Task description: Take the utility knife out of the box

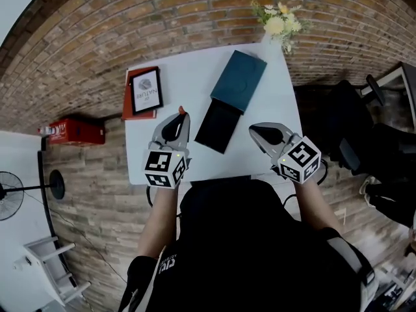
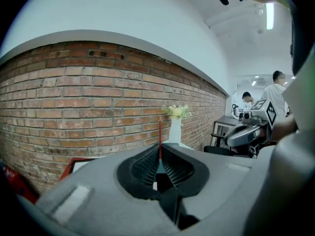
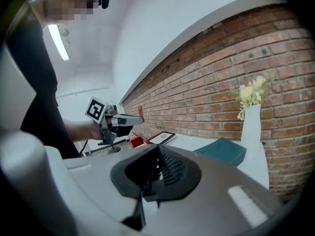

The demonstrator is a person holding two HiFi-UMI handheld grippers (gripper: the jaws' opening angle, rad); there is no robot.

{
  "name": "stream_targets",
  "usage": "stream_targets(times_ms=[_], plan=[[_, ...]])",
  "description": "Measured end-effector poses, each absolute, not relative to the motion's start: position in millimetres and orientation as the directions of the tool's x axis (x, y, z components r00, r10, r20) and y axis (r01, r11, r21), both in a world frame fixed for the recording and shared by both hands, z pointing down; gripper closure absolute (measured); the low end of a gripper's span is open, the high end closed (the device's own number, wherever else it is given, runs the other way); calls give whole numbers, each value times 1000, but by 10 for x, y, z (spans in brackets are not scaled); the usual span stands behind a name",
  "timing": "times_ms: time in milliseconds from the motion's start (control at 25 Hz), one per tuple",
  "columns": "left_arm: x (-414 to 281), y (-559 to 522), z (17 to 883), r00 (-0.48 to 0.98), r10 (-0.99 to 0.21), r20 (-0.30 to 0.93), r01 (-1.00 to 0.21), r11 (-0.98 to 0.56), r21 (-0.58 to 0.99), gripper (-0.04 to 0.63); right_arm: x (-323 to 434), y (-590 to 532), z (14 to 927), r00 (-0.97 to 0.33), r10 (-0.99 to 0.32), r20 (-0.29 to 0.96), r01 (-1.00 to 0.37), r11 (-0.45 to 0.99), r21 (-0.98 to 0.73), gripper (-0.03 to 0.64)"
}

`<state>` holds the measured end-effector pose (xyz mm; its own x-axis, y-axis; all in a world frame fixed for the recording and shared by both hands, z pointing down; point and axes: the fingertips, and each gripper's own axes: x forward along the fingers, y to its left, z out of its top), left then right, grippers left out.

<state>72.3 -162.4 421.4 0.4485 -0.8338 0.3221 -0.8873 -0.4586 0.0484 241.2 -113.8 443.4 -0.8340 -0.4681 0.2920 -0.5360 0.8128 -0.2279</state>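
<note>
Left gripper (image 2: 159,160) jaws pinched on the utility knife (image 2: 159,132), a thin red strip sticking up out of the pads, edge-on to the camera. In the head view the left gripper (image 1: 181,118) hangs over the near part of the white table (image 1: 188,77), with the knife's red tip (image 1: 182,110) poking past the jaw ends, outside the box and just left of the black tray (image 1: 218,127). Right gripper (image 3: 156,150) jaws pressed together, nothing between them. In the head view it sits near the table's near right edge (image 1: 255,130), right of the tray and apart from it. Teal box lid (image 1: 238,81) lies flat behind the tray, its near end meeting or overlapping the tray's far end, can't tell which. Framed print (image 1: 146,91) on a red base at the table's left edge. White vase of pale flowers (image 1: 279,21) at the far right corner, against the brick wall (image 2: 98,97). Red case (image 1: 78,130) on the floor left of the table, fan (image 1: 13,194) further left. Two people in white stand in the background of the left gripper view (image 2: 273,95).
</note>
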Motion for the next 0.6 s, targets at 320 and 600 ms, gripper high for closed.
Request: stream_targets(times_ms=[320, 600], plan=[[244, -1944, 3889, 461, -849, 259, -883, -467, 40, 575, 2093, -1607, 3748, -783, -618, 75, -620, 762, -186, 617], [-52, -2219, 3684, 513, -830, 217, -855, -518, 39, 575, 1621, -1715, 3267, -781, -624, 12, -624, 780, -38, 617]])
